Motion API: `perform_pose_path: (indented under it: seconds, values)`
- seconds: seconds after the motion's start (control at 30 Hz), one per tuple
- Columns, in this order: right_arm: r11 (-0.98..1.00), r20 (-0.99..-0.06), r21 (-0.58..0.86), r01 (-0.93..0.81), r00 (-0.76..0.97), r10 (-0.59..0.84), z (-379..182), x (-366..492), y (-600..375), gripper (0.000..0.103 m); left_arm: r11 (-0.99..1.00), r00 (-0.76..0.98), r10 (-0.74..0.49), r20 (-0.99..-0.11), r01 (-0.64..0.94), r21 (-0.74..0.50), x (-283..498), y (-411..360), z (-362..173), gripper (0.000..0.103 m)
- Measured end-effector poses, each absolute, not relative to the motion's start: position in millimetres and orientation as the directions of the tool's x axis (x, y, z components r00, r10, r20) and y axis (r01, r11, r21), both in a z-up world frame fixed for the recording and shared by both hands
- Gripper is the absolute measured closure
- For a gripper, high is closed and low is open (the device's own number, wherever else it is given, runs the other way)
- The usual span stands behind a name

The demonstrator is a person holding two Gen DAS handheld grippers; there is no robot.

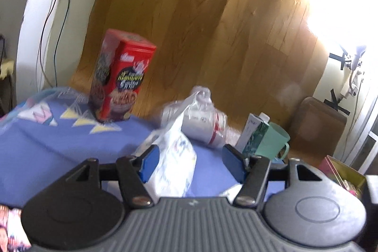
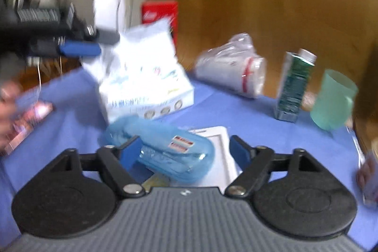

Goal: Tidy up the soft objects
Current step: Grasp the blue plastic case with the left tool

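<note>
Blue cloth (image 2: pixel 236 110) bare at frame center. Left gripper (image 1: pixel 192 161) stands apart, tissue pack (image 1: pixel 174 157) between fingers (grip unclear). Right gripper (image 2: pixel 185 152) spread wide around blue pouch (image 2: pixel 165 152).

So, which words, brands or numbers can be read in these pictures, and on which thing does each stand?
None reads clearly.
red box: yellow lettering, blurred.
white soft pack: coloured print, blurred.
blue pouch: two red labels, too small.

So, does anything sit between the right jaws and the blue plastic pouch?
Nothing visible: the blue translucent plastic pouch lies directly between the open right gripper jaws, on the blue cloth.
</note>
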State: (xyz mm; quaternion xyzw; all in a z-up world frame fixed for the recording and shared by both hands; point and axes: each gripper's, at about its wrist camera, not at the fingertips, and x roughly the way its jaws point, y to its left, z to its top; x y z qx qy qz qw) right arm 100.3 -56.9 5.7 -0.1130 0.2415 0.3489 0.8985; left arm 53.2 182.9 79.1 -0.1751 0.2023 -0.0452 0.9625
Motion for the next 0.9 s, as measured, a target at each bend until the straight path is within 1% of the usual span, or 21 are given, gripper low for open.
perform_pose_path:
  seconds: [0.07,0.1,0.13,0.2,0.23,0.3,0.37,0.43,0.5,0.57,0.6,0.67,0.7,0.73,0.8,0.87,0.9]
  values:
    - [0.707,-0.542,-0.054,-0.705,0.615,0.572,-2,106,-49,0.019,0.931,0.901,-0.187,-0.391,0.035,-0.362,49,184,75,0.043]
    - [0.704,-0.547,-0.061,-0.707,0.613,0.569,-4,105,-49,0.025,0.93,0.895,-0.2,-0.399,0.046,-0.364,46,182,73,0.04]
    - [0.698,-0.54,-0.067,-0.713,0.614,0.576,-3,103,-51,0.039,0.93,0.889,-0.21,-0.407,0.053,-0.364,45,179,70,0.039]
    - [0.683,-0.549,-0.023,-0.73,0.58,0.602,0,99,-60,0.048,0.927,0.874,-0.23,-0.429,0.063,-0.37,43,174,62,0.035]
    - [0.687,-0.547,-0.027,-0.726,0.586,0.598,0,95,-64,0.049,0.925,0.861,-0.243,-0.447,0.067,-0.374,43,171,58,0.035]
    - [0.691,-0.541,-0.078,-0.719,0.613,0.576,-1,77,-70,0.05,0.925,0.837,-0.255,-0.484,0.066,-0.374,46,164,50,0.035]
    - [0.703,-0.54,-0.066,-0.708,0.618,0.572,-2,60,-86,0.051,0.923,0.818,-0.27,-0.508,0.069,-0.379,46,156,43,0.035]
    - [0.724,-0.54,-0.06,-0.688,0.632,0.556,-5,42,-103,0.051,0.916,0.8,-0.295,-0.522,0.083,-0.392,44,149,38,0.031]
    - [0.75,-0.548,-0.071,-0.658,0.654,0.522,-11,25,-119,0.053,0.919,0.788,-0.306,-0.535,0.1,-0.38,46,139,35,0.031]
    - [0.781,-0.556,-0.044,-0.623,0.664,0.499,-17,15,-135,0.072,0.93,0.779,-0.3,-0.55,0.11,-0.352,47,126,33,0.031]
    - [0.792,-0.57,-0.025,-0.61,0.659,0.49,-20,13,-142,0.077,0.933,0.776,-0.298,-0.557,0.115,-0.34,48,120,32,0.031]
    - [0.815,-0.553,0.02,-0.579,0.673,0.492,-22,9,-156,0.074,0.94,0.769,-0.295,-0.567,0.129,-0.315,49,108,31,0.031]
    - [0.829,-0.55,0.038,-0.558,0.681,0.484,-22,8,-161,0.068,0.942,0.766,-0.296,-0.57,0.137,-0.305,50,103,31,0.031]
    - [0.842,-0.543,0.056,-0.536,0.692,0.476,-20,8,-166,0.065,0.943,0.764,-0.298,-0.572,0.144,-0.299,50,99,31,0.031]
    - [0.848,-0.539,0.097,-0.52,0.689,0.484,-17,11,-173,0.065,0.945,0.764,-0.299,-0.571,0.153,-0.29,50,94,31,0.028]
    - [0.849,-0.537,0.132,-0.511,0.683,0.495,-16,14,-178,0.063,0.946,0.766,-0.292,-0.572,0.146,-0.288,51,93,30,0.024]
    - [0.851,-0.538,0.143,-0.505,0.683,0.495,-16,14,-179,0.062,0.946,0.766,-0.29,-0.574,0.141,-0.29,51,93,29,0.023]
